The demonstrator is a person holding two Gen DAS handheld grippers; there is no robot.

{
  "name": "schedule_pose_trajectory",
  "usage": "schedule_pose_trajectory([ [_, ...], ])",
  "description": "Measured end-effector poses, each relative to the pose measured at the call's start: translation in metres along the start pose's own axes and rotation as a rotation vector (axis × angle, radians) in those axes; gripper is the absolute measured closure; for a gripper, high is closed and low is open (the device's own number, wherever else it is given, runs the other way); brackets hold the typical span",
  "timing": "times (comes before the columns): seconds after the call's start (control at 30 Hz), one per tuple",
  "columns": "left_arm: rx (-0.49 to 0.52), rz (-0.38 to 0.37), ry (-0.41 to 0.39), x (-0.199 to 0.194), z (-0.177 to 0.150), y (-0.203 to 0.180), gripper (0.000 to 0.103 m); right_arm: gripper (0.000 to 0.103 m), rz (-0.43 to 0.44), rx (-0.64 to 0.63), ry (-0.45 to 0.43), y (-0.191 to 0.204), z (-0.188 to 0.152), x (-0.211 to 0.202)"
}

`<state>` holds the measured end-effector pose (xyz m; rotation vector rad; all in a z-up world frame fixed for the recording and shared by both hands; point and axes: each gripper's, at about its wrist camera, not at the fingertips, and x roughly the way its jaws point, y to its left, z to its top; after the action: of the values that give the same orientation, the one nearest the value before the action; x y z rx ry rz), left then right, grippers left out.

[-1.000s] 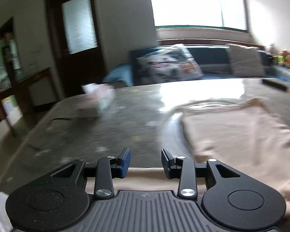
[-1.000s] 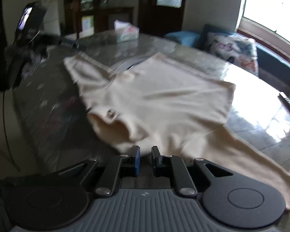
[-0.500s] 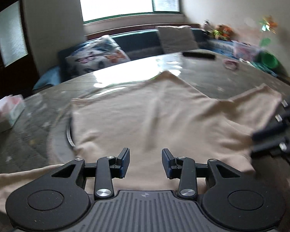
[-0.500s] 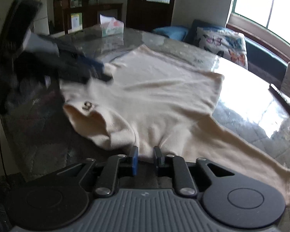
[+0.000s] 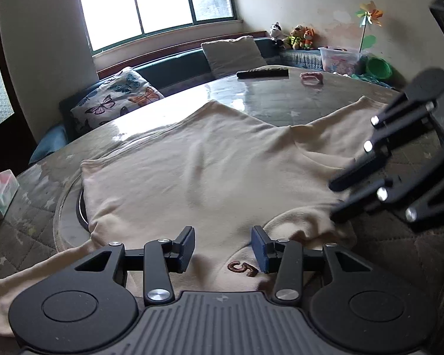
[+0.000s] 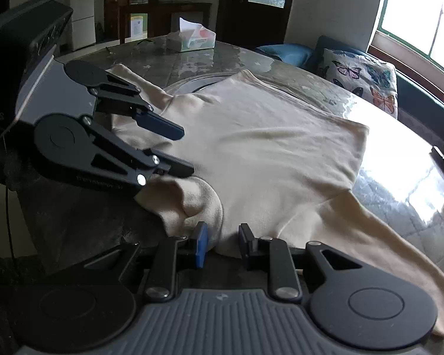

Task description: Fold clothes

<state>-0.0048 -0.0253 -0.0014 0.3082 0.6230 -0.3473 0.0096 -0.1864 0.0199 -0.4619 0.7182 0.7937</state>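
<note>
Left wrist view shows the shirt (image 5: 210, 171) spread nearly flat on the table (image 5: 296, 97), sleeves out, no fold made yet. Both jaws have just been opening: left hand-held gripper (image 5: 223, 244) stands part-open over the collar, gripping nothing; right hand-held gripper (image 6: 220, 244) is narrow with cloth between its jaws, grip uncertain.

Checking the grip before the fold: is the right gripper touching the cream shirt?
Cannot tell. Right wrist view: cream shirt lies between the open right gripper fingers, contact unclear.

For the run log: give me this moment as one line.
left gripper: jaws just opening, above shirt, gripping nothing; right gripper: jaws just opening, shirt fold between them; shirt: spread on table
</note>
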Motion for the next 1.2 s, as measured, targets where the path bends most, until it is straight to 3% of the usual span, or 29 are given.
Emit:
schedule_pose_trajectory([
  [0.13, 0.005, -0.007, 0.002, 0.000, 0.001, 0.000, 0.057, 0.080, -0.013, 0.042, -0.043, -0.007, 0.010, 0.000],
  [0.43, -0.044, -0.018, -0.047, -0.005, 0.025, 0.016, 0.057, 0.079, 0.014, 0.106, -0.029, -0.016, 0.003, 0.005],
  [0.6, -0.078, -0.028, -0.005, 0.018, 0.032, 0.013, 0.058, 0.077, -0.038, 0.181, -0.072, -0.036, 0.006, 0.000],
  [0.9, 0.002, -0.064, 0.015, 0.028, 0.032, -0.012, 0.058, 0.076, -0.098, 0.270, -0.030, -0.065, -0.009, 0.015],
  [1.07, 0.027, -0.094, 0.002, 0.036, 0.045, -0.026, 0.058, 0.069, -0.130, 0.335, -0.053, -0.077, -0.027, -0.003],
  [1.2, 0.050, -0.124, 0.006, 0.045, 0.049, -0.040, 0.058, 0.069, -0.186, 0.414, -0.066, -0.094, -0.041, -0.014],
])
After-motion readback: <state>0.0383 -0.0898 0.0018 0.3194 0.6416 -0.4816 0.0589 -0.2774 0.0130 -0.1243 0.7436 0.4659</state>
